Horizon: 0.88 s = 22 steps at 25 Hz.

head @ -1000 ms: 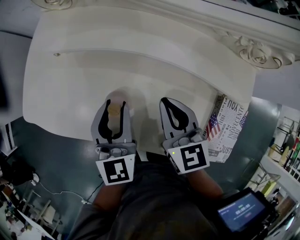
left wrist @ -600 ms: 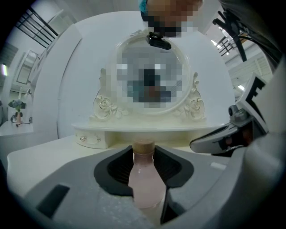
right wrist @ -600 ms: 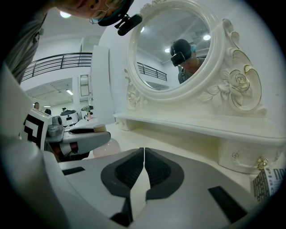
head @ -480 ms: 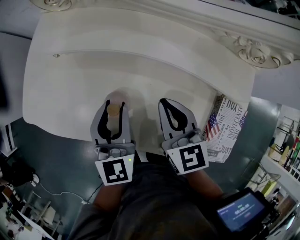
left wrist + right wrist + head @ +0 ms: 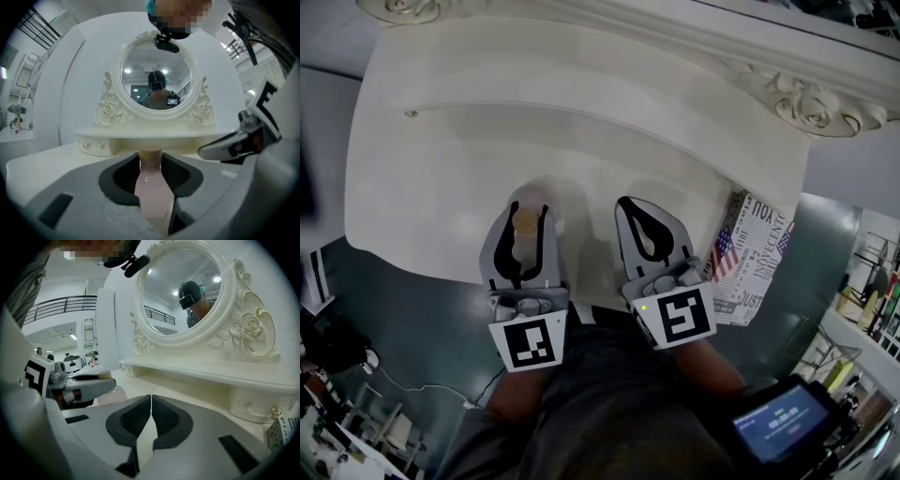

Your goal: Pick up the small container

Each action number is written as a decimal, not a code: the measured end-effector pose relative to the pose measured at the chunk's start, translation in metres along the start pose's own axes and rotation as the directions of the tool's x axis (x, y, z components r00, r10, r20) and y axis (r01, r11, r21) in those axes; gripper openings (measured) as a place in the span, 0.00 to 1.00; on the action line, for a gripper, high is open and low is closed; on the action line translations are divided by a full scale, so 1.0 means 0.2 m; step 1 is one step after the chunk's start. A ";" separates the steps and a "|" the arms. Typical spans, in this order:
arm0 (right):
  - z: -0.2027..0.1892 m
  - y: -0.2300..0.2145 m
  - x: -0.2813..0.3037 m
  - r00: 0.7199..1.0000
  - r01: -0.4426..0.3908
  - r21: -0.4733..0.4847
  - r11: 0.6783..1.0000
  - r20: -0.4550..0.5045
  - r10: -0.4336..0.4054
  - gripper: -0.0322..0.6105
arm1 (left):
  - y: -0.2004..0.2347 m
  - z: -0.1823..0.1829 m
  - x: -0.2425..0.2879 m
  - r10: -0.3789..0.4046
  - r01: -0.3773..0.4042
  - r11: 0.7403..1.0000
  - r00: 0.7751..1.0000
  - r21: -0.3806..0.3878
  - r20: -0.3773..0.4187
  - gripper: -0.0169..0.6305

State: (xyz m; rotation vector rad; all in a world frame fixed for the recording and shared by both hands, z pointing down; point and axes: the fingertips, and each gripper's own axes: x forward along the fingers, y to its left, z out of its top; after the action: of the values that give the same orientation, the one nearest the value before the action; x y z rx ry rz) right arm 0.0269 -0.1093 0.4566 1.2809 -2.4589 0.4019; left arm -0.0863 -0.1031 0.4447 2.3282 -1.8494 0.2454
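The small container is a pale pink bottle (image 5: 152,190) with a tan cork-like cap (image 5: 151,152). It stands upright between the dark pads of my left gripper (image 5: 151,164), which is shut on its body. From the head view the bottle's cap (image 5: 525,221) shows between the left gripper's (image 5: 523,230) fingers, near the white table's (image 5: 441,187) front edge. I cannot tell whether the bottle is off the table. My right gripper (image 5: 635,208) is beside it to the right, shut and empty, its pads meeting (image 5: 150,404). The right gripper view shows the bottle's pink belly (image 5: 111,394) under the left gripper.
The white dressing table carries an ornate oval mirror (image 5: 157,77) on a raised shelf (image 5: 154,136) with a small drawer (image 5: 93,146). A newsprint-patterned thing with a flag (image 5: 750,253) hangs off the table's right edge. A device with a lit screen (image 5: 783,422) is at lower right.
The left gripper with the bottle has drawn back very slightly toward me. Nothing else has visibly moved.
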 end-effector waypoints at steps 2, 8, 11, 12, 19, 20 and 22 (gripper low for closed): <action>0.00 0.00 0.00 1.000 0.000 -0.001 1.000 -0.001 0.000 0.07 | 0.00 0.00 0.00 0.001 -0.001 1.000 1.000 0.001 0.001 0.26; 0.00 -0.01 0.01 1.000 -0.002 -0.004 1.000 -0.001 0.002 0.07 | 0.00 0.00 0.00 -0.004 0.004 1.000 1.000 0.005 0.005 0.26; 0.01 -0.01 0.01 1.000 -0.002 -0.006 1.000 0.002 0.002 0.07 | 0.00 0.00 0.00 -0.006 0.006 1.000 1.000 -0.002 0.006 0.26; 0.01 -0.01 0.01 1.000 -0.003 -0.008 1.000 0.003 0.003 0.07 | 0.00 0.00 0.00 -0.007 0.007 1.000 1.000 -0.004 0.005 0.26; 0.02 -0.01 0.01 1.000 -0.004 -0.010 1.000 0.006 0.004 0.07 | 0.00 0.03 0.00 -0.006 0.006 1.000 1.000 0.006 0.017 0.26; 0.03 -0.01 0.01 1.000 -0.005 -0.010 1.000 0.008 0.005 0.07 | 0.00 0.04 0.00 -0.008 0.008 1.000 1.000 0.007 0.021 0.26; 0.04 -0.01 0.01 1.000 -0.005 -0.009 1.000 0.016 0.005 0.07 | -0.01 0.05 0.00 -0.011 0.010 1.000 1.000 0.009 0.025 0.26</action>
State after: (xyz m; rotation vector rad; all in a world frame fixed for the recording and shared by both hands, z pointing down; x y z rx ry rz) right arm 0.0262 -0.1142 0.4498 1.2792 -2.4743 0.3827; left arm -0.0847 -0.1052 0.4344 2.3565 -1.8503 0.2246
